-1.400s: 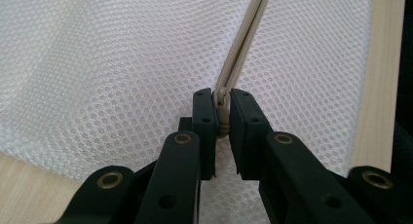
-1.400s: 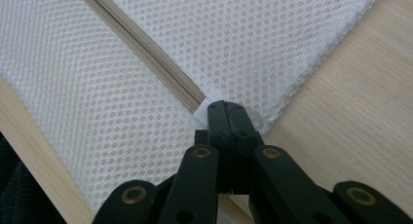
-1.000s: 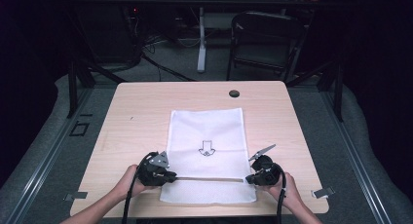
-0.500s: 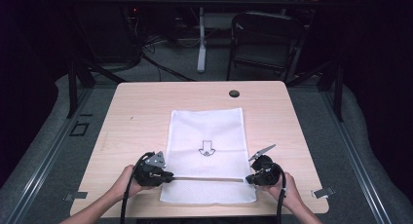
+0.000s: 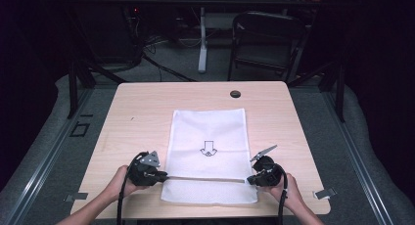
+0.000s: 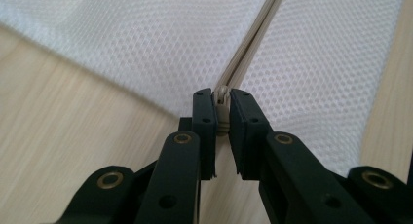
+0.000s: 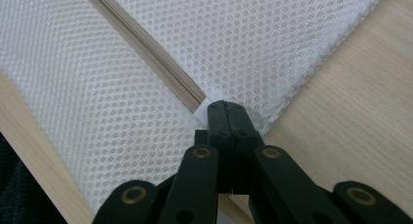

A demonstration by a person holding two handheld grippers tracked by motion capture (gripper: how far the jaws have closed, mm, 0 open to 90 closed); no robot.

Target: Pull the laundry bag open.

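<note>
While the mesh bag [image 5: 208, 137] lies flat mid-desk [image 5: 137, 112], left tool [image 6: 221, 104] pinches the zipper pull [image 6: 222, 100], right tool [image 7: 228, 118] clamps the bag's edge. Likely unzipping: keep right anchored, pull straight along the zipper [image 5: 205, 178].

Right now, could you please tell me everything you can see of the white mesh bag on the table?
The white mesh bag lies flat on the wooden table, long side running away from the person. It looks like fine honeycomb netting, with a small arrow print at its middle. A beige zipper crosses its near end; the left tongs pinch the zipper's end, the right tongs grip the opposite edge.
</note>
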